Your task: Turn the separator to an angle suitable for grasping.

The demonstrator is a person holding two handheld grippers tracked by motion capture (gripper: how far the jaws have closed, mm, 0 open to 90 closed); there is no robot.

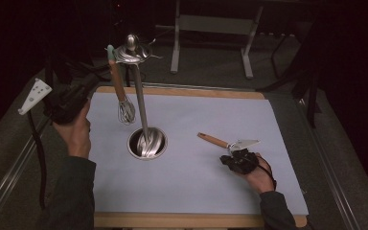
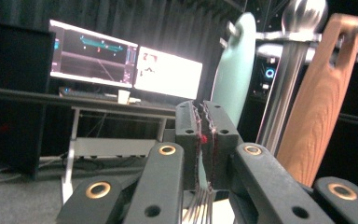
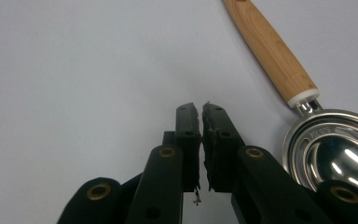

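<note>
Right claw (image 3: 200,140) pinched empty; ladle (image 3: 307,116) handle angles away.

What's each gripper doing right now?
Left gripper: shut on whisk wires, beside the rack.
Right gripper: shut, empty, beside wooden-handled scoop.

**Free room and obstacles on the mat**

Frame centre: the metal stand (image 1: 142,103) rises from its round base (image 1: 147,143), with a whisk (image 1: 123,98) hanging at its left. A scoop (image 1: 226,142) lies right of centre. Lower and upper-right mat (image 1: 206,187) lie open.
</note>
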